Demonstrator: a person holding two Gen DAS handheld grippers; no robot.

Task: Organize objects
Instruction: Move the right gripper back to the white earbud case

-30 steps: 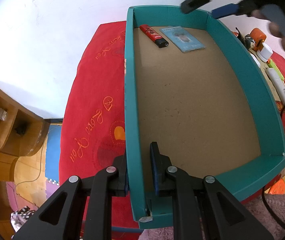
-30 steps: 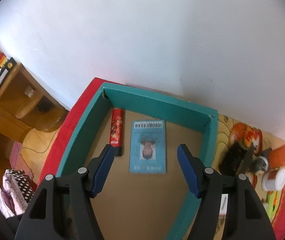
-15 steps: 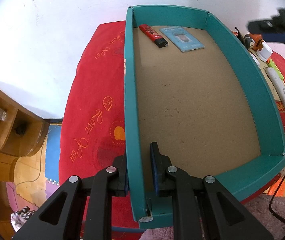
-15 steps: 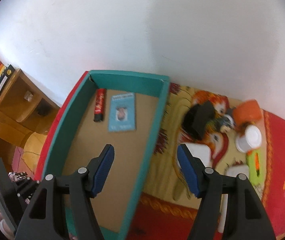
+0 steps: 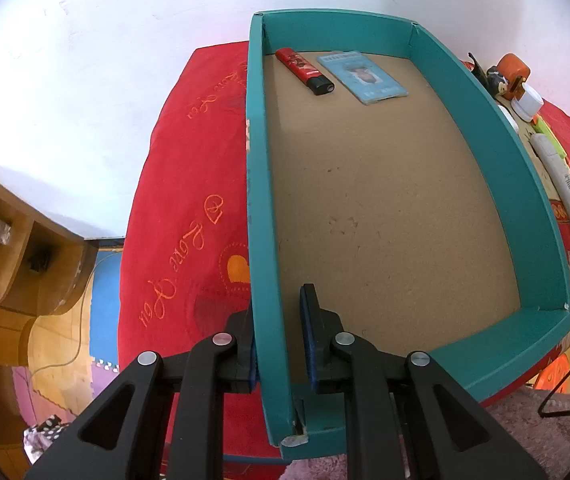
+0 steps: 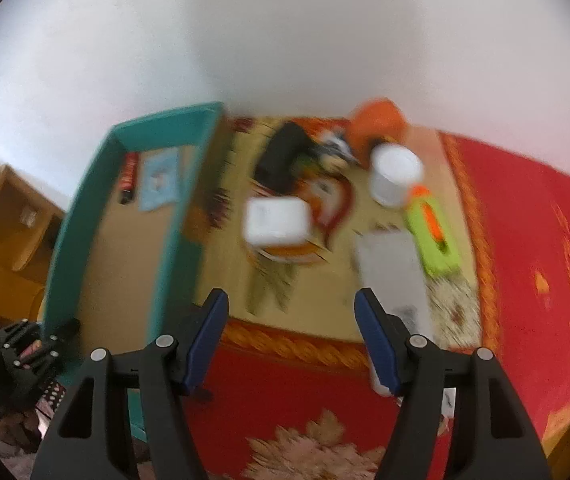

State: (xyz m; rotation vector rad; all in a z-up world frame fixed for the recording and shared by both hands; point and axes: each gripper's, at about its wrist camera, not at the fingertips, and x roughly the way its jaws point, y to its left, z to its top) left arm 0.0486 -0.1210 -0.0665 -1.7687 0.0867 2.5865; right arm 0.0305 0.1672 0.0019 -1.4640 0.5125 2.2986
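Red embroidered cloth (image 5: 189, 200) below, bare white wall behind.

Nearest, found the left gripper (image 5: 279, 312) pinched on the near end of the teal tray's (image 5: 501, 352) left wall, with one pad outside and one inside, pressed tight on the thin board. Judged that tray light and stiff, cardboard-like, frayed at the near corner. Likely to flex or tear if hoisted by a single wall, so better steadied low on the wall, as gripped. Farther in, by the tray's far wall, saw a red tube with a black end (image 5: 305, 70) and just beside it a blue card (image 5: 361, 76), both lying flat.

Right of the tray, made out the unsorted things through heavy blur. Reckoned the long white flat piece (image 6: 393, 276), closest to the right gripper, thin and hard to get under; best nipped across its narrow width. Took the white rectangular box (image 6: 277, 220) for light, hard and smooth, to be caught across its short sides. Beyond those, noted a green-and-orange cutter (image 6: 433, 232), then a white round tub (image 6: 395, 170), probably slippery, to be clasped across its middle.

Found the right gripper (image 6: 291, 300) spread wide above the cloth, holding nothing and touching nothing.
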